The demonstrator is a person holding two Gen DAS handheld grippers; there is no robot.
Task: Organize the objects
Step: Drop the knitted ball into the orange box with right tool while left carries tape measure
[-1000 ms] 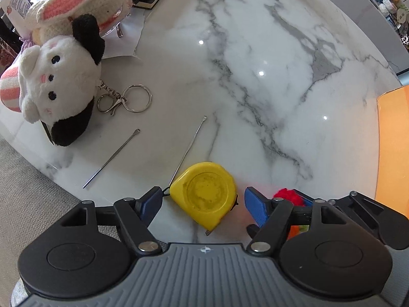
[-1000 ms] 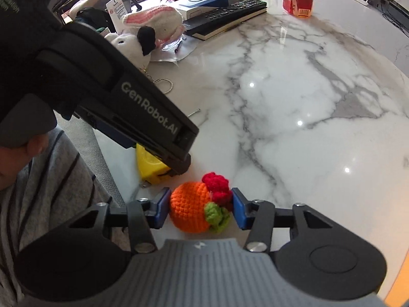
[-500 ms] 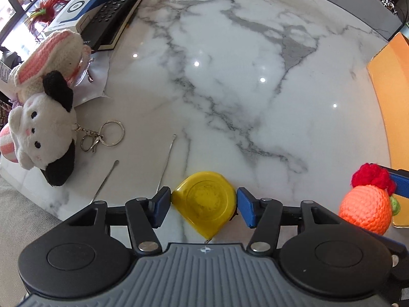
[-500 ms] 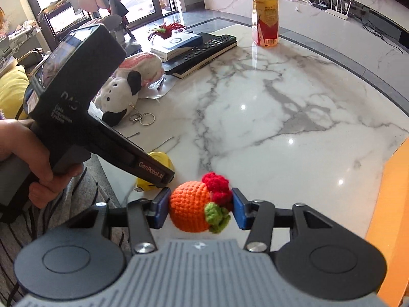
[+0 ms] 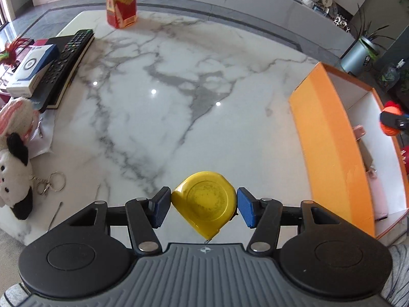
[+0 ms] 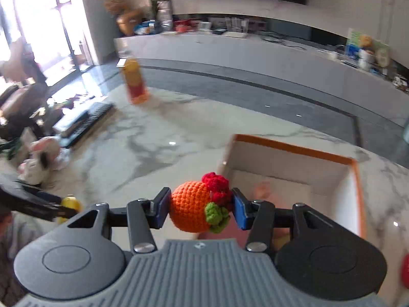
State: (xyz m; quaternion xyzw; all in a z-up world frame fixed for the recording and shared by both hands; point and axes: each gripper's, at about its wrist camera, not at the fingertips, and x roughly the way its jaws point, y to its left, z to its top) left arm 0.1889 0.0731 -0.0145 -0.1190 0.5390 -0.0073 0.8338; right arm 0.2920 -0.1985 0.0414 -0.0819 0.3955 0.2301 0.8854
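Observation:
My left gripper (image 5: 203,207) is shut on a yellow tape measure (image 5: 204,200) and holds it above the near edge of the marble table (image 5: 179,102). My right gripper (image 6: 200,208) is shut on an orange crocheted fruit (image 6: 194,209) with red and green tufts, held over the near left part of the orange box (image 6: 294,148). The box also shows in the left wrist view (image 5: 324,138) at the right, with the crocheted fruit (image 5: 391,122) above its white inside. Pink items lie in the box (image 5: 368,153).
At the table's left are plush toys (image 5: 12,158), a key ring (image 5: 53,181), thin metal picks (image 5: 55,215), a remote control (image 5: 69,58) on a book and a small box (image 5: 30,69). A juice bottle (image 5: 121,0) stands at the far edge.
Both grippers have lifted and swung right with their objects. The tape measure has left the table. The right gripper has carried the crocheted fruit from beside the left gripper to over the orange box.

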